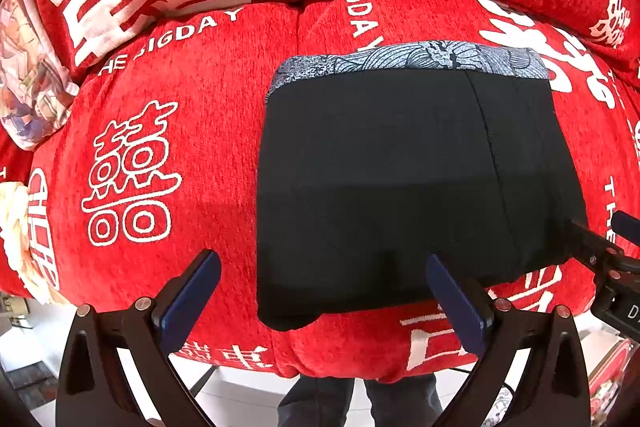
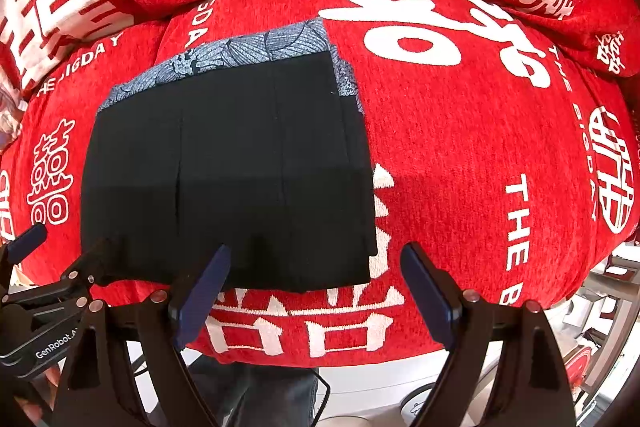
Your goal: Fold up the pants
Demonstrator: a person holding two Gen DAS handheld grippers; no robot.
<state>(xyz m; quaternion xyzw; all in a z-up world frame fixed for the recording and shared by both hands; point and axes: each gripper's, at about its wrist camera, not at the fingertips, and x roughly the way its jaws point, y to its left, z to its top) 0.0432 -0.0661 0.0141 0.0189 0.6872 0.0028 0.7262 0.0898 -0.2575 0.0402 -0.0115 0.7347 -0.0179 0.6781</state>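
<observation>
Nearest in, the left claw (image 1: 324,291) is spread wide with nothing between its blue pads, one pad over the red cover, the other hanging above the near hem of the pants (image 1: 400,179). No grip at all, so this looks like a hover rather than a pick. Same story on the other side: the right claw (image 2: 316,279) gapes wide and empty, straddling the near right corner of the dark cloth.

Just beyond both, the black pants lie flat as a compact rectangle with layered edges showing down the right side, which suggests the folding is largely done. My guess is the claws are parked at the two near corners either to square the bundle or to take one more fold.

Farther back, the grey patterned waistband (image 1: 420,61) runs along the far edge, turned away from the person. Everything rests on a sofa cushion under a red cover with white lettering (image 2: 460,131); it's soft, so the stack could shift if nudged.
</observation>
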